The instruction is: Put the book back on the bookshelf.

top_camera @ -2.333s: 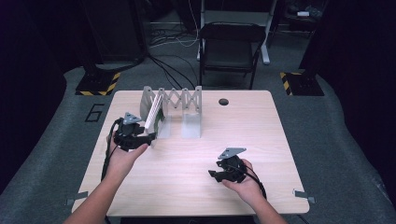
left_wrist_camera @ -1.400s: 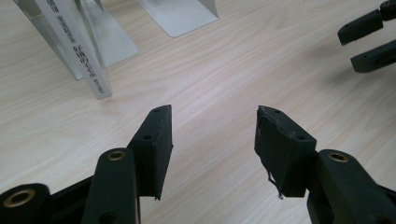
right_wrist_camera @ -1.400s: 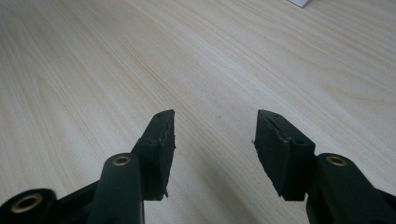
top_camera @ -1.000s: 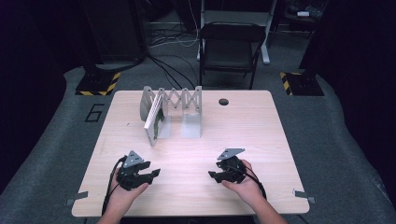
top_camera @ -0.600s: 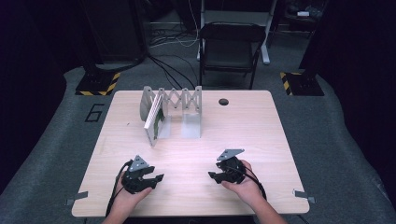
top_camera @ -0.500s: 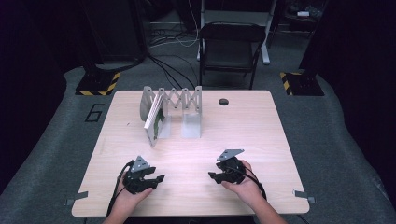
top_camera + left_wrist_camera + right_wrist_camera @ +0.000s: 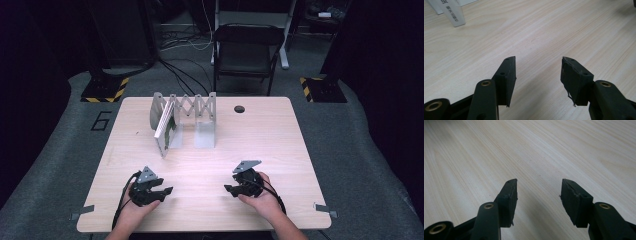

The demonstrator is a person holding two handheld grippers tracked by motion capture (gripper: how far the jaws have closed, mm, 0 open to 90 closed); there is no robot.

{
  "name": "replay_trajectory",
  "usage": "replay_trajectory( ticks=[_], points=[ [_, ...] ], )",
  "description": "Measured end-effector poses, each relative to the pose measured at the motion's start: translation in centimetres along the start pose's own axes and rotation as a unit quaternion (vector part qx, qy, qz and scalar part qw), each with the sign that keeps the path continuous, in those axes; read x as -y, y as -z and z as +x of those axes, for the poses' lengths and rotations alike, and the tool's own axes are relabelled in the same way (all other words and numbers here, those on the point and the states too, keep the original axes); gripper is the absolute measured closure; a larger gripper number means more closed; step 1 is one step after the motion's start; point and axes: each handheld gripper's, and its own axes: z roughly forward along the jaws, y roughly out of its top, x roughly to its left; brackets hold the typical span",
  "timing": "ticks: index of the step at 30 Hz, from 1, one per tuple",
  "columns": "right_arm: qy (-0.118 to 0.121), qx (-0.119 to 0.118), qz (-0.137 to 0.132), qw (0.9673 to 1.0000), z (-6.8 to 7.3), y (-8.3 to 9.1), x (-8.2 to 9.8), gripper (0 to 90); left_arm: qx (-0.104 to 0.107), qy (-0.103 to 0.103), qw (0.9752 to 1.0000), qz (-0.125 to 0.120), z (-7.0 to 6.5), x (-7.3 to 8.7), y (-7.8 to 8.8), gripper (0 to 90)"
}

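Note:
My left gripper (image 7: 165,190) rests low on the wooden table (image 7: 280,135) near its front left, jaws apart with nothing between them (image 7: 537,72). At the front right, my right gripper (image 7: 229,189) sits low over the table, held in a hand, jaws also apart and empty (image 7: 538,192). A grey expanding file rack (image 7: 187,117) stands at the back of the table. A thin white book or folder (image 7: 164,121) leans in its left slot; its lower corner (image 7: 452,13) appears at the top left of the left gripper view.
A small dark round hole (image 7: 239,109) lies in the tabletop behind the rack's right end. A black chair (image 7: 247,50) stands beyond the far edge. Cables trail on the grey floor behind.
My left gripper came back from the rack to the table's front left and then sank a little toward the tabletop. The white folder stays in the rack. The right gripper has kept still.

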Motion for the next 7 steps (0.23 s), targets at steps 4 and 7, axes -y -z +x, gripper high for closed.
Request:
replay_trajectory(
  ticks=[4, 7],
  points=[
    [0.001, 0.001, -0.005, 1.0000, -0.16, 0.07, 0.14, 47.2, -0.004, 0.015, 0.9998, -0.010, 0.34, 0.04, 0.35, 45.5],
    [-0.007, 0.001, 0.001, 1.0000, -0.26, 0.15, 0.30, 47.2, -0.004, 0.015, 0.9998, -0.012, 0.36, -0.07, 0.50, 44.6]
  ],
)
